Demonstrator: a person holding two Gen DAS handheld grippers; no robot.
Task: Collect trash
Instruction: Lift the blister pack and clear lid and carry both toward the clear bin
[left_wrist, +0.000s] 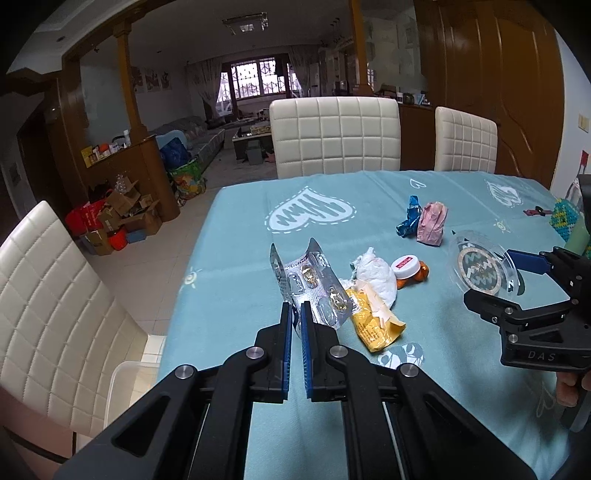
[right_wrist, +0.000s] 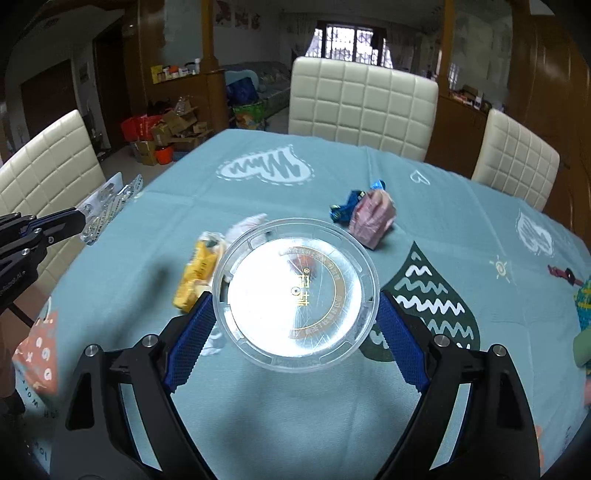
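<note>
Tablecloth teal, white hearts — wrapper yellow — chairs cream, quilted.

Clear round lid between right gripper pads, above tablecloth

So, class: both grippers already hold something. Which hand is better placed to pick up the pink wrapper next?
Neither can yet, since both are full. Once emptied, the right: the right gripper, clamping the clear lid, is nearer the pink wrapper. The left gripper holds the blister pack, farther away.

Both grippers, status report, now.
Left gripper shut on silver blister pack. Right gripper clamped across clear plastic lid. Yellow wrapper, tissue wad, blue and pink wrappers remain on table. Nothing blocking.
</note>
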